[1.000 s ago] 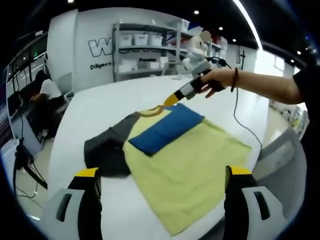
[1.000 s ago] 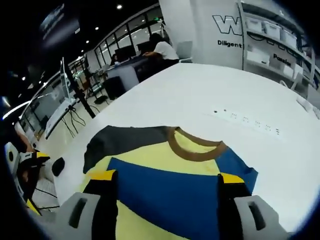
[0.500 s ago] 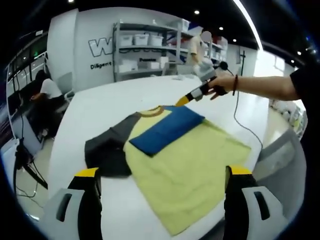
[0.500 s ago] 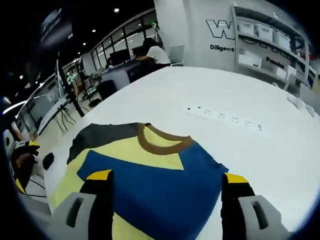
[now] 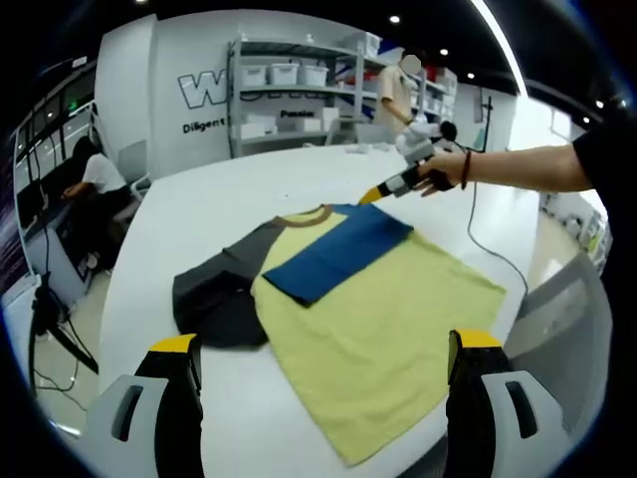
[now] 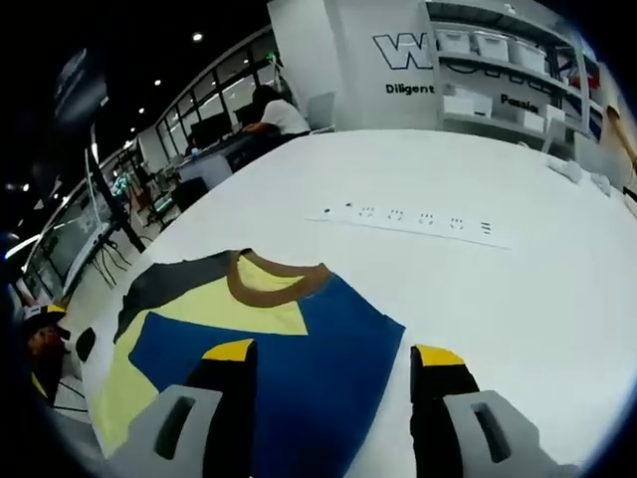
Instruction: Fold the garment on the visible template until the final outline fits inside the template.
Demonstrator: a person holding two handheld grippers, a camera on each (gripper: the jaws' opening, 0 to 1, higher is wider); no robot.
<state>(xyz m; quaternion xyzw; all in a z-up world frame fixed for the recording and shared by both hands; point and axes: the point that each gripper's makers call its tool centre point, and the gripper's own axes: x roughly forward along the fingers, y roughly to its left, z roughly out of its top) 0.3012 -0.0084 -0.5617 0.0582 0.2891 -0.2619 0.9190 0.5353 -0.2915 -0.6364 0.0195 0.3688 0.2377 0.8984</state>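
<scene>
A yellow T-shirt (image 5: 388,319) lies flat on the white table (image 5: 199,209). Its blue sleeve (image 5: 338,249) is folded across the chest, and its dark grey sleeve (image 5: 214,299) spreads to the left. The brown collar (image 5: 304,216) points to the far side. My left gripper (image 5: 324,342) hovers open at the shirt's near hem, with nothing between its jaws. A hand holds my right gripper (image 5: 370,196) just past the blue sleeve's far corner. In the right gripper view, the right gripper (image 6: 333,353) stands open above the blue sleeve (image 6: 318,319), with the collar (image 6: 274,282) ahead on the left.
A white power strip (image 6: 408,219) lies on the table beyond the shirt. A black cable (image 5: 493,254) trails over the right side near the table edge. Shelves with white bins (image 5: 289,100) stand behind. A person (image 5: 95,184) sits at a desk on the left.
My right gripper has drawn back from the collar toward the far right, and its jaws stand slightly closer together. The collar now lies flat. My left gripper has hardly moved.
</scene>
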